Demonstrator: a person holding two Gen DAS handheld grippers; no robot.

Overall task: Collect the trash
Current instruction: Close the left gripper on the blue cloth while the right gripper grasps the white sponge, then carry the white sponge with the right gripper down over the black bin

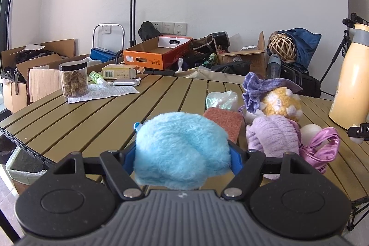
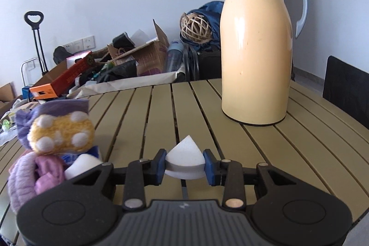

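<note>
In the left wrist view my left gripper [image 1: 182, 153] is shut on a fluffy light-blue puff [image 1: 182, 149], held above the slatted olive table [image 1: 103, 112]. In the right wrist view my right gripper [image 2: 184, 167] is shut on a white wedge-shaped sponge [image 2: 184, 160], squeezed between the blue pads above the table [image 2: 230, 130]. A pile lies between both: a yellow spotted sponge [image 1: 280, 104] [image 2: 62, 133], purple cloth [image 1: 256, 89], lilac knit cloth [image 1: 272, 138] [image 2: 23, 176], pink shiny fabric [image 1: 322, 146], a reddish scouring pad [image 1: 224, 120] and a crumpled clear plastic bag [image 1: 221, 99].
A tall yellow thermos jug [image 2: 256, 50] [image 1: 350, 82] stands on the table's right side. A jar of brown chunks [image 1: 73, 80], a paper sheet [image 1: 106, 92], a small box [image 1: 120, 72] and a green bottle [image 1: 96, 77] lie far left. Cardboard boxes and bags clutter the floor behind; a lined bin [image 1: 25, 170] sits lower left.
</note>
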